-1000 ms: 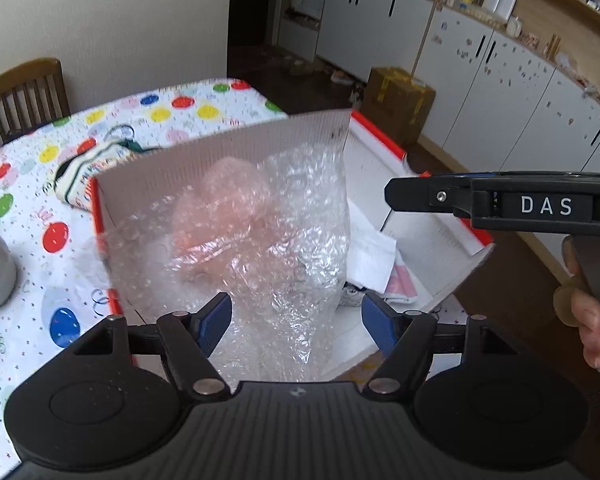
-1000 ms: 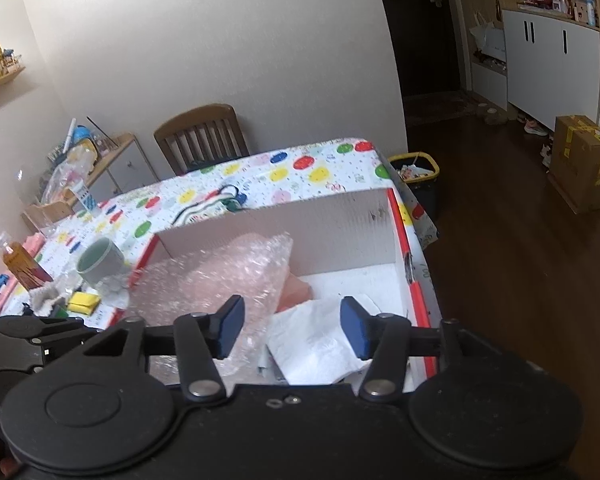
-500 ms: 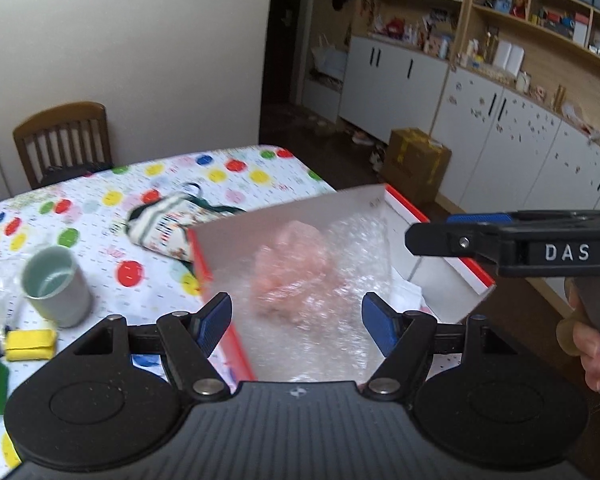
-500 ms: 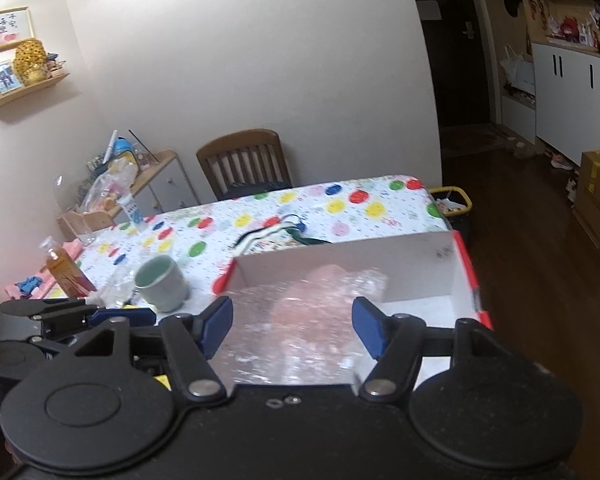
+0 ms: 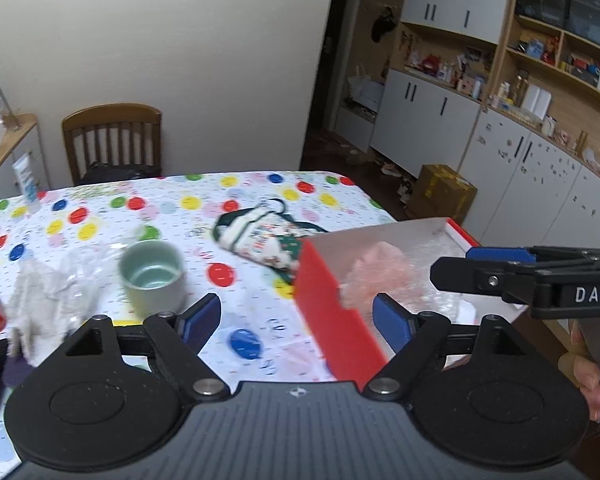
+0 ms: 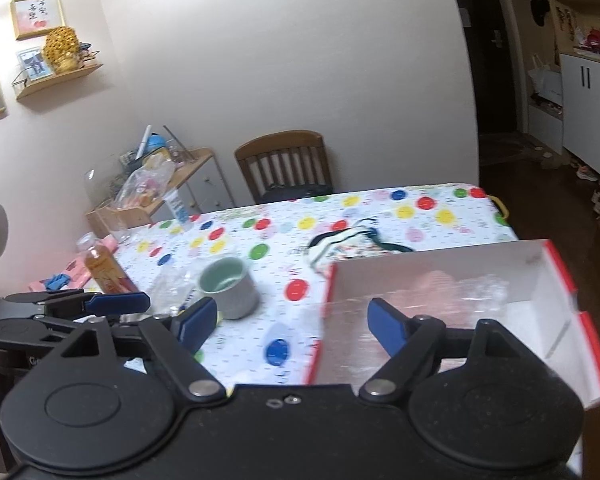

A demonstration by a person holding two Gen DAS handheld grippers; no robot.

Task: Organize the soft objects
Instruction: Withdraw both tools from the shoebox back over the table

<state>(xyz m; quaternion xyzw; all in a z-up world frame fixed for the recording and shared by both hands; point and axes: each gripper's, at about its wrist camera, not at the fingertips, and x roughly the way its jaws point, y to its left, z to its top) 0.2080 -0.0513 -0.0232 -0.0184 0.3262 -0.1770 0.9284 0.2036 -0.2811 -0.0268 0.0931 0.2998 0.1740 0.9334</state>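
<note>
On the bench [image 5: 100, 216], at its right-hand edge, sits the red box [image 5: 332, 312] with the bubble wrap [image 5: 432, 292] lying inside it over a pink bundle [image 5: 380, 272]; in the right wrist view the wrap [image 6: 476, 288] fills the left part of the box [image 6: 556, 272] and the rest of the floor is bare white. Both of my grippers hang above and short of it. The left gripper [image 5: 296, 320] has just been spreading its fingers and has nothing between them, only bench and the box corner behind. The right gripper [image 6: 288, 320] has likewise just been opening and is empty too.

I judge the wrap very light, limp and slick, so it will crumple, spring back and may ride up out of the box if it is only dropped in. A pinch on a bunched fold near the middle should hold better than a flat edge, which could slide off the pads. The pink bundle looks soft and light as well; through the wrap I cannot tell what it is.

Loose on the bench I still see a patterned pouch [image 5: 268, 240] just beyond the box, and a crumpled white cloth [image 5: 40, 304] left of the cup [image 5: 152, 276]. Both should drape when lifted, so I would grip each at its thickest gathered part. The cup is hard and breakable; I would keep clear of it.
</note>
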